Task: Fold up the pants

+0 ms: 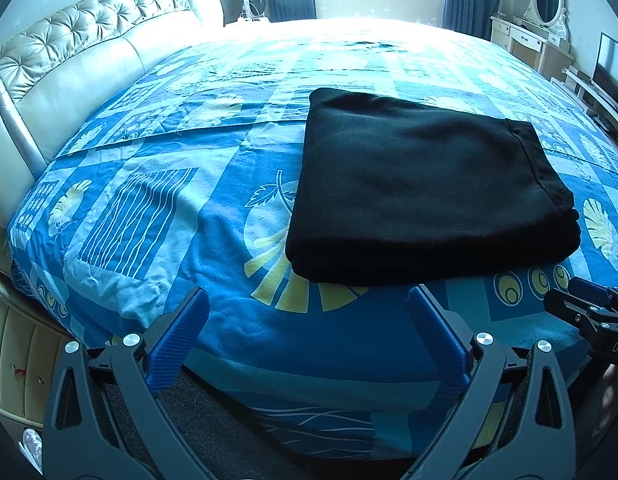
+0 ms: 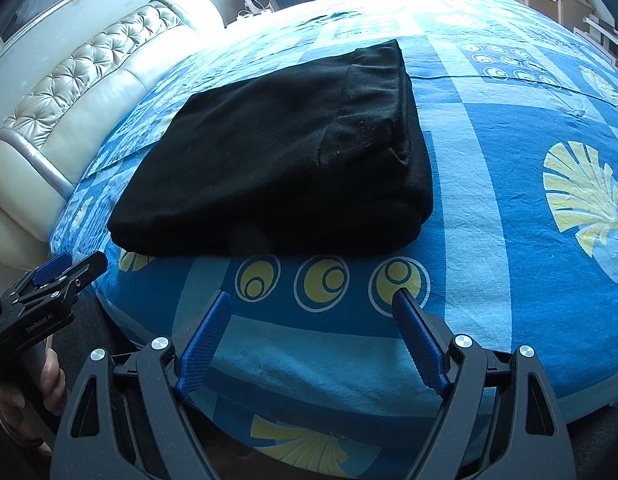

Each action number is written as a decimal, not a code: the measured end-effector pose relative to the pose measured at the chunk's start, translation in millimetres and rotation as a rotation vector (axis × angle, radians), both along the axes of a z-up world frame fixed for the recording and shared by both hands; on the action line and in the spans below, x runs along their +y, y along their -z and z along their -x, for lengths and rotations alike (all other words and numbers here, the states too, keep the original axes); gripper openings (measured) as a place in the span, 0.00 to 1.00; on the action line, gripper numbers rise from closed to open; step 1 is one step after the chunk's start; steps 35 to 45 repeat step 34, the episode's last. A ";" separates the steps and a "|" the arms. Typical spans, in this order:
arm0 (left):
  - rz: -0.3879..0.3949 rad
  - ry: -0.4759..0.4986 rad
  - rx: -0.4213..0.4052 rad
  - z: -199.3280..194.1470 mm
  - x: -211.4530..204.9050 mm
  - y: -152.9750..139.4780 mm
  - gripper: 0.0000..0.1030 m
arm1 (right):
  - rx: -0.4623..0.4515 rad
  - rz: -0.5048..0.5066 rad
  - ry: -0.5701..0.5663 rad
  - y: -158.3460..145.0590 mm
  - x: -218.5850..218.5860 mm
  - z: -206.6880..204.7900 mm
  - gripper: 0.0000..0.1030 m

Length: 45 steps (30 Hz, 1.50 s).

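We judge folding done: black pants [image 1: 425, 188] lie as a thick soft rectangular stack on the blue patterned bedsheet [image 1: 157, 208], near its front edge. Our left gripper [image 1: 309, 300] and right gripper [image 2: 311, 304] hang short of it, both spread wide, empty. Next: just pull back, maybe smooth edges.

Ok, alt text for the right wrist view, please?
Black pants lie folded in a neat stack on a blue patterned bed. The right gripper hangs open over the bed's near edge, holding nothing; the left gripper shows at lower left.
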<state>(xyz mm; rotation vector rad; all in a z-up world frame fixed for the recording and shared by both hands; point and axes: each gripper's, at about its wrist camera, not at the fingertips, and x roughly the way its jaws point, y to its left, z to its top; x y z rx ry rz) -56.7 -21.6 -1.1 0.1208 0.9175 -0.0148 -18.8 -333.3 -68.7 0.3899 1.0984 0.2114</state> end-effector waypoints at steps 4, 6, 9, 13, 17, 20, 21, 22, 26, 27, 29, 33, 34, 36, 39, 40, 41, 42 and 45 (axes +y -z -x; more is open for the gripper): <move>-0.008 -0.008 0.000 -0.5 -0.4 -0.8 0.98 | -0.001 0.003 -0.006 -0.1 2.4 0.3 0.79; -0.026 -0.022 0.010 -2.3 -1.5 -0.7 0.98 | -0.001 0.004 -0.008 -0.2 2.8 0.1 0.79; -0.050 -0.030 0.050 -5.9 -2.8 1.9 0.98 | -0.002 0.004 -0.008 -0.3 3.0 0.2 0.79; -0.042 -0.040 0.067 -7.1 -0.3 4.6 0.98 | -0.003 0.006 -0.011 -1.0 5.0 1.1 0.79; -0.036 -0.041 0.046 -5.1 -0.4 2.0 0.98 | -0.002 0.007 -0.016 -1.0 7.1 2.2 0.79; -0.010 -0.026 0.007 -0.4 -0.5 -1.4 0.98 | 0.000 0.006 -0.019 -0.3 8.0 2.5 0.79; 0.019 -0.006 -0.005 2.2 -0.3 -2.6 0.98 | 0.000 0.007 -0.020 0.0 8.1 2.7 0.79; 0.043 0.007 -0.018 3.4 -0.2 -4.7 0.98 | 0.001 0.006 -0.020 0.7 7.0 2.1 0.79; 0.087 0.056 -0.051 -4.5 0.9 -17.8 0.98 | 0.002 -0.010 -0.025 -1.1 5.8 0.9 0.79; 0.094 0.049 -0.065 -10.9 5.3 -21.8 0.98 | -0.001 -0.013 -0.024 -3.4 4.5 0.0 0.79; 0.100 0.032 -0.088 -29.7 18.2 -26.4 0.98 | -0.015 -0.027 -0.018 -10.6 -2.0 -3.6 0.79; 0.054 -0.032 -0.109 -91.5 52.3 -18.0 0.98 | -0.080 -0.013 0.025 -30.8 -25.2 -23.5 0.79; 0.031 -0.050 -0.122 -111.6 61.7 -12.4 0.98 | -0.096 -0.005 0.039 -34.3 -33.0 -33.6 0.80; 0.031 -0.050 -0.122 -111.6 61.7 -12.4 0.98 | -0.096 -0.005 0.039 -34.3 -33.0 -33.6 0.80; 0.031 -0.050 -0.122 -111.6 61.7 -12.4 0.98 | -0.096 -0.005 0.039 -34.3 -33.0 -33.6 0.80; 0.031 -0.050 -0.122 -111.6 61.7 -12.4 0.98 | -0.096 -0.005 0.039 -34.3 -33.0 -33.6 0.80; 0.031 -0.050 -0.122 -111.6 61.7 -12.4 0.98 | -0.096 -0.005 0.039 -34.3 -33.0 -33.6 0.80; 0.031 -0.050 -0.122 -111.6 61.7 -12.4 0.98 | -0.096 -0.005 0.039 -34.3 -33.0 -33.6 0.80; 0.031 -0.050 -0.122 -111.6 61.7 -12.4 0.98 | -0.096 -0.005 0.039 -34.3 -33.0 -33.6 0.80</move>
